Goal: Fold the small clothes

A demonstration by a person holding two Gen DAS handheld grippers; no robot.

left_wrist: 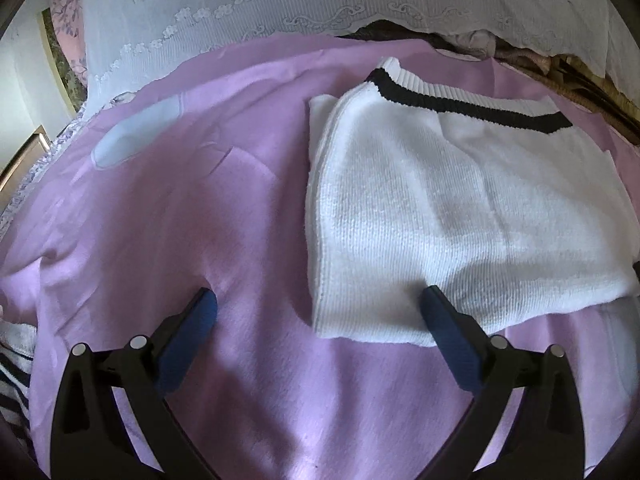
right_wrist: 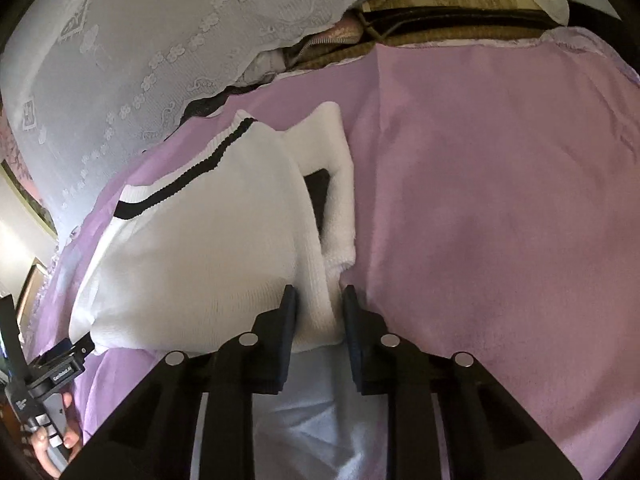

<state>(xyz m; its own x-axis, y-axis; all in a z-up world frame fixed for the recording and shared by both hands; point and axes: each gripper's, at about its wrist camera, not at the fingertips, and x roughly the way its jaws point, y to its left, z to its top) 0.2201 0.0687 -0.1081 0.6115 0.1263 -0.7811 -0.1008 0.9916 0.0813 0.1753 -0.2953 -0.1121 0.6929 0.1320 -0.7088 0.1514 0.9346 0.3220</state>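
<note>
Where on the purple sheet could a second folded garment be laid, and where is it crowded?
Free: the purple sheet right of the white sweater, up to the sheet's far edge; and the sheet left of the sweater, around the pale patch. Crowded: the sweater's near edge, where the right gripper pinches it and the left gripper stands open, and the far side under the lace cloth.

White sweater — black stripe; lilac blanket

Small white lettering on black clamp — too blurred to read.
</note>
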